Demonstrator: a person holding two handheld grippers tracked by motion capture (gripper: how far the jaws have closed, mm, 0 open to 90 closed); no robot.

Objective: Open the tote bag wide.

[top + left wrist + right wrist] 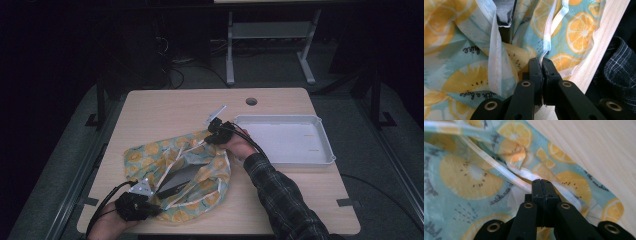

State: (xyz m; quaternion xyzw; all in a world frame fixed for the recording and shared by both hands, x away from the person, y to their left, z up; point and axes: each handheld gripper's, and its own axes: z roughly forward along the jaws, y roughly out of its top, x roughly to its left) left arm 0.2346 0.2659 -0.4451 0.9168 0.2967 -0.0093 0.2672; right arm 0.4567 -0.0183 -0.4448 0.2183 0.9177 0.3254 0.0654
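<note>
A fabric bag (150, 152) printed with lemon and kiwi slices on pale blue lies crumpled on the wooden table (165, 107), its mouth gaping on a dark inside (172, 181). My left gripper (157, 206) is at the bag's near edge. In the left gripper view its jaws (541, 61) are shut on a white hem strip (547, 37) of the bag (464, 62). My right gripper (209, 138) is at the bag's far right corner. In the right gripper view its jaws (541, 182) are shut on a white strap (499, 168) lying across the bag (461, 177).
An empty white tray (327, 150) stands on the table's right side, close to my right hand. A round cable hole (251, 101) sits near the far edge. A plaid sleeve (280, 195) crosses the near right. Dark floor and a metal frame (270, 35) lie beyond.
</note>
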